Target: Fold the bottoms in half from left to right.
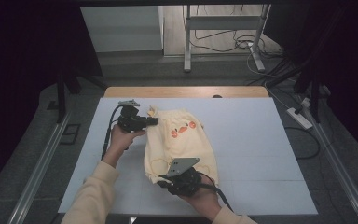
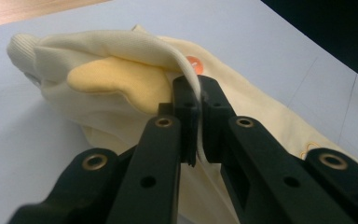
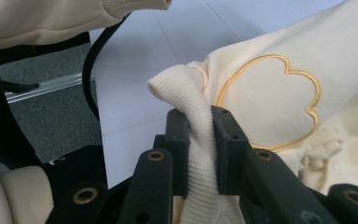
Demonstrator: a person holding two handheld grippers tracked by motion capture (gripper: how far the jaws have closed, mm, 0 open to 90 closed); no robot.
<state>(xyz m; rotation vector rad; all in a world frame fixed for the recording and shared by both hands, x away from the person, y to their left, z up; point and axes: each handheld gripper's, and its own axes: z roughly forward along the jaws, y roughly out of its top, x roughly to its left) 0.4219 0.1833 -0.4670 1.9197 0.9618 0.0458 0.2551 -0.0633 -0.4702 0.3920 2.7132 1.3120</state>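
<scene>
We see the left gripper and the right gripper both clamped on the yellow sweater on the desk.

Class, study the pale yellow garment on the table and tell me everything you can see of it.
The garment is soft cream-yellow knit, crumpled on the white table. It bears an orange duck-like motif, a yellow-outlined cloud shape, a solid yellow patch and ribbed trim. The left gripper pinches a thin edge; the right gripper clamps the ribbed trim.
</scene>
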